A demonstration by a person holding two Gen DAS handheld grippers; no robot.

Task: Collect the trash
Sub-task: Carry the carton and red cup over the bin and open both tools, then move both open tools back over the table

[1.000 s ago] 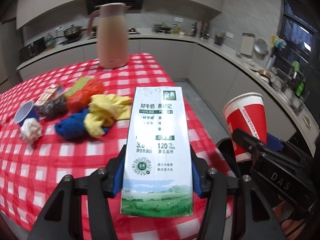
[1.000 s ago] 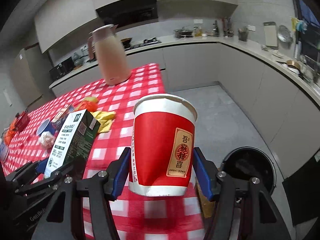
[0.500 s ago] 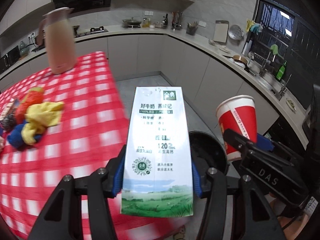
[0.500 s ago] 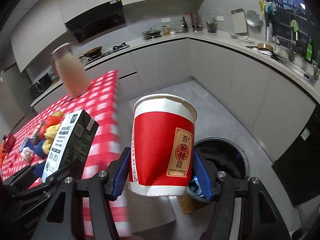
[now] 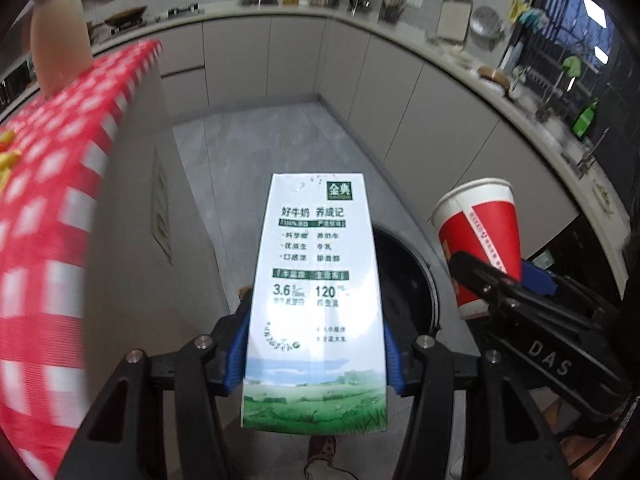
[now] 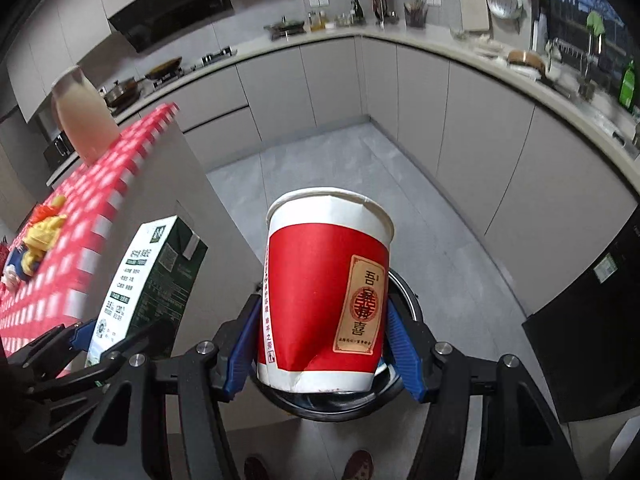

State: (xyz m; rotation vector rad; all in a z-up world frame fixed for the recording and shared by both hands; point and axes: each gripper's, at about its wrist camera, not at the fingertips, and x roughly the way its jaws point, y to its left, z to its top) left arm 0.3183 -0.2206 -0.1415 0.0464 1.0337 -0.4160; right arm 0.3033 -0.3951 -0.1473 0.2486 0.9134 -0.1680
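My left gripper (image 5: 314,354) is shut on a white and green milk carton (image 5: 316,292), held upright above the floor. The carton also shows in the right wrist view (image 6: 148,280). My right gripper (image 6: 322,350) is shut on a red and white paper cup (image 6: 326,296), also seen in the left wrist view (image 5: 478,240). A round black trash bin (image 5: 408,280) stands on the floor just behind and below both items; in the right wrist view its rim (image 6: 406,292) shows directly under the cup.
The table with the red checked cloth (image 5: 48,200) is to the left, with yellow and red trash (image 6: 42,228) and a pink jug (image 6: 82,120) on it. Grey cabinets (image 6: 440,92) and a cluttered counter run along the back and right. Grey floor (image 5: 260,144) lies ahead.
Both grippers have swung right, off the table and over the floor, carrying the carton and cup to the black bin. The table now lies to the left.
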